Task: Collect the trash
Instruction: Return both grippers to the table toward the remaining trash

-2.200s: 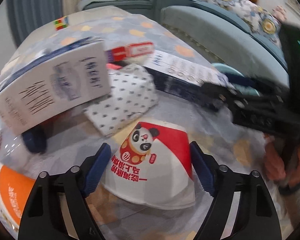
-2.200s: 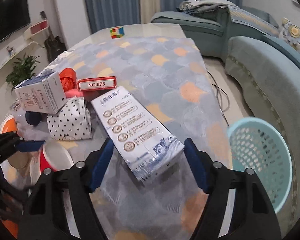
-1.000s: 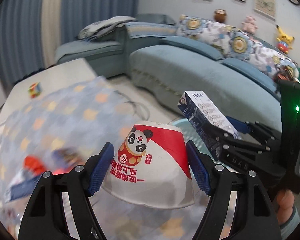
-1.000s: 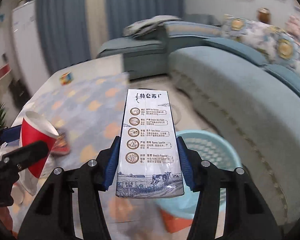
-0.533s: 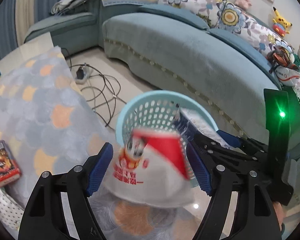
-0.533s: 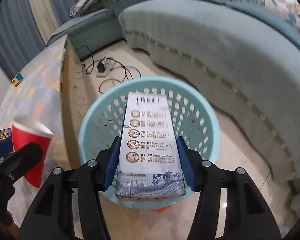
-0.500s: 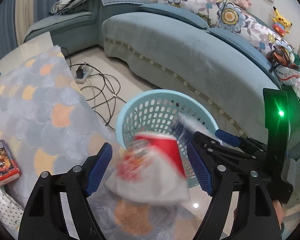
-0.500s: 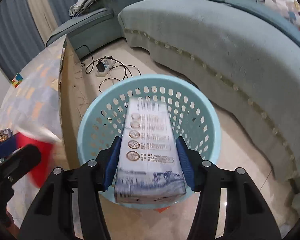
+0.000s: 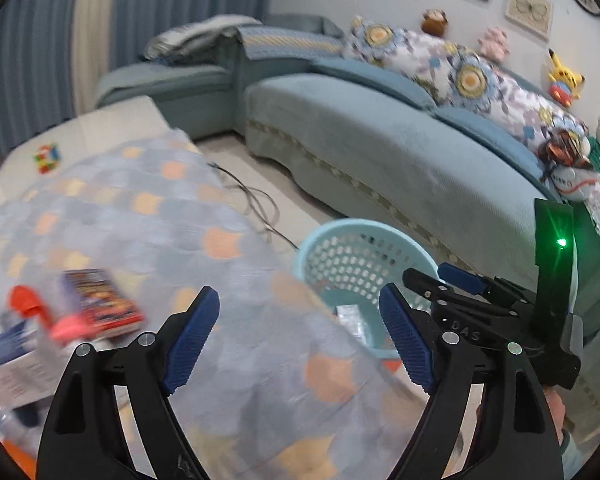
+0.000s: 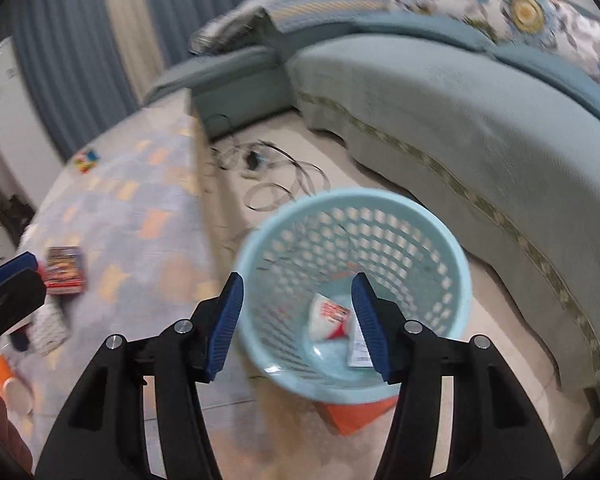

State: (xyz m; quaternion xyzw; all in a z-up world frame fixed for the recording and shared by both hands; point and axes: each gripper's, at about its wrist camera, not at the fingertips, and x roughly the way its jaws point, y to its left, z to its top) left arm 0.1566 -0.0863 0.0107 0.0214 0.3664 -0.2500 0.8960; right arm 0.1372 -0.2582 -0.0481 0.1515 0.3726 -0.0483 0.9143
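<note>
**Listener:** What is in front of you, from left to right?

**Operator:** On the far left, leftover trash [image 9: 96, 304] lies on the tabletop [image 9: 148, 216]: a small red printed packet, something orange-red beside it, and a pale box at the edge, all blurred. Next comes my left gripper [image 9: 300, 336]. Its fingers [image 9: 190, 334] are opening wide, with nothing between them. To the right, on the floor just beside the tabletop, stands the light blue basket [image 10: 456, 280]. A red and white paper bowl [image 10: 327, 316] and a carton [image 10: 358, 346] lie at its bottom. My right gripper [image 10: 298, 324] hangs above the basket, fingers apart and empty.

**Listener:** Which step is that?

**Operator:** I judge the drop is done for both hands. Next, I would swing back left over the tabletop, pick one loose piece per gripper, and close on it squarely.
</note>
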